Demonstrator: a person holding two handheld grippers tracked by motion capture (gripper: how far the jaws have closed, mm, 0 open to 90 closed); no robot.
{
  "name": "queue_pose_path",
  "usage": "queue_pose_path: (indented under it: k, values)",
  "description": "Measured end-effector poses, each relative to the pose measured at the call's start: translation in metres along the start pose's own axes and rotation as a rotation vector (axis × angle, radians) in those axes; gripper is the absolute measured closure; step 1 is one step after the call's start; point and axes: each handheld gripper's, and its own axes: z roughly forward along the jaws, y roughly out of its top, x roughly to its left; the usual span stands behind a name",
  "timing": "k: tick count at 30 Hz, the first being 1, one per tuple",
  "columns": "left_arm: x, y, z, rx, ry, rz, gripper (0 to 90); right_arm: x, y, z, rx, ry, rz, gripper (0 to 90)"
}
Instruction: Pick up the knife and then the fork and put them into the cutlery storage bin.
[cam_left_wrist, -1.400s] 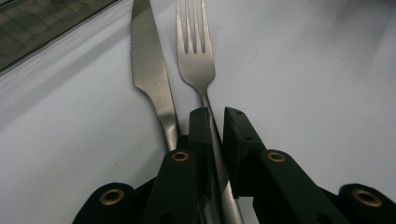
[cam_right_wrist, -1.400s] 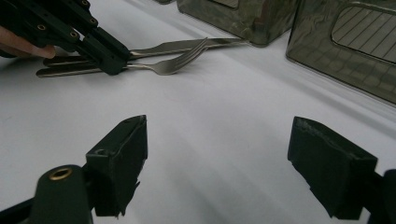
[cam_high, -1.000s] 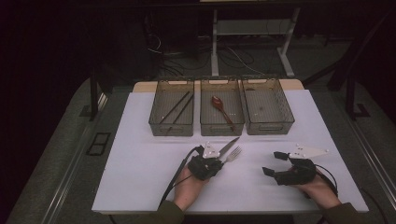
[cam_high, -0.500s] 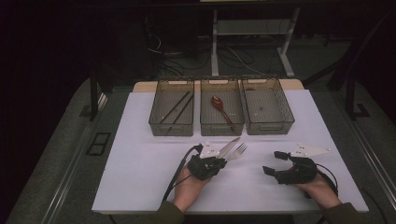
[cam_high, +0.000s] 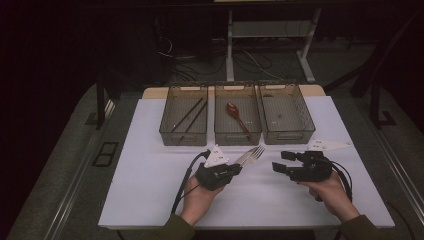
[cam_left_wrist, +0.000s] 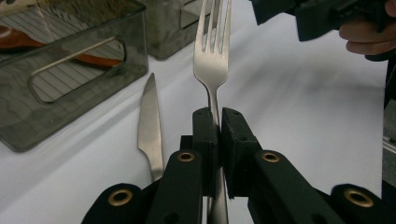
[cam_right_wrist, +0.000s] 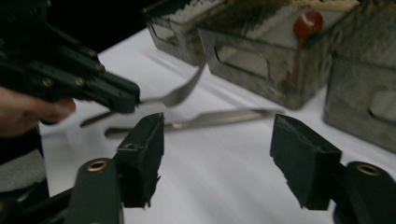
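Knife (cam_left_wrist: 150, 126) beside clamped fork (cam_left_wrist: 212, 56) shows from left claw (cam_left_wrist: 219, 123).

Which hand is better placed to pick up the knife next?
Right. Its tongs stand open with nothing between them, facing the knife on the table. The left tongs are shut on the fork.

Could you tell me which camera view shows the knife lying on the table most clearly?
The left gripper view: the knife lies sharp on the white table beside the held fork. The right gripper view shows it blurred; I cannot make it out in the high view.
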Motion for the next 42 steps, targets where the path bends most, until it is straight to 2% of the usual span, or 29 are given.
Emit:
queue_pose_path:
  k: [11, 15, 22, 25, 27, 30, 33, 37, 42]
  values:
    - [0.003, 0.004, -0.008, -0.043, 0.014, 0.005, 84.2, 0.009, 0.03, 0.033, -0.021, 0.066, 0.028, 51.7]
    - [0.002, 0.005, -0.009, -0.053, 0.023, 0.011, 84.2, 0.009, 0.036, 0.046, -0.021, 0.077, 0.044, 60.1]
    - [0.004, 0.005, -0.01, -0.059, 0.04, 0.017, 84.1, 0.008, 0.041, 0.056, -0.028, 0.082, 0.07, 81.3]
    - [0.005, 0.004, -0.009, -0.049, 0.046, 0.021, 84.1, 0.009, 0.043, 0.057, -0.041, 0.101, 0.078, 85.1]
    - [0.005, 0.003, -0.007, -0.043, 0.048, 0.017, 84.1, 0.01, 0.046, 0.058, -0.047, 0.12, 0.082, 87.1]
    - [0.007, 0.003, -0.007, -0.043, 0.043, 0.012, 83.9, 0.012, 0.048, 0.059, -0.04, 0.108, 0.064, 87.4]
    - [0.008, 0.003, -0.007, -0.045, 0.033, 0.019, 82.6, 0.012, 0.05, 0.059, -0.033, 0.115, 0.059, 87.5]
    - [0.011, 0.0, -0.011, -0.03, 0.031, 0.042, 73.3, 0.011, 0.053, 0.055, -0.03, 0.087, 0.015, 87.5]
    - [0.022, -0.007, -0.026, -0.027, 0.031, 0.055, 64.6, 0.001, 0.058, 0.041, -0.037, 0.05, 0.004, 87.5]
